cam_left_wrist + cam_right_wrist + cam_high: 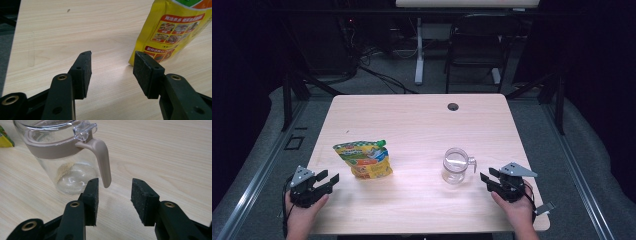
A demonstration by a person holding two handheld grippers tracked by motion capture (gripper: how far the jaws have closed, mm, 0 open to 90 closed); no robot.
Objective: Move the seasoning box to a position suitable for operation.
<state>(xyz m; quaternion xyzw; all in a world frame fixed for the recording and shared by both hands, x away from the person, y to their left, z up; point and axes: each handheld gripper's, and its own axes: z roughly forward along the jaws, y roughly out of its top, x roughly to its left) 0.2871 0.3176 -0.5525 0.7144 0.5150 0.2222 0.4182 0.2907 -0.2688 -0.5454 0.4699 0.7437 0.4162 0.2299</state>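
A yellow food pouch [364,159] with a green cap lies on the wooden table [417,125], left of centre; its printed bottom corner [170,32] rises just beyond my left gripper's right jaw. My left gripper [328,179] [112,67] is open and holds nothing, a short way left of the pouch. A clear glass jar [456,165] [60,157] with a beige collar and handle [102,157] stands right of centre. My right gripper [487,178] [114,195] is open just right of the jar, its jaws near the handle's lower tip without touching it.
A round cable hole [453,106] sits near the table's far edge. Beyond the table stand a black chair [477,45] and a white desk leg [419,50], with cables on the floor. A small dark speck [68,10] marks the wood.
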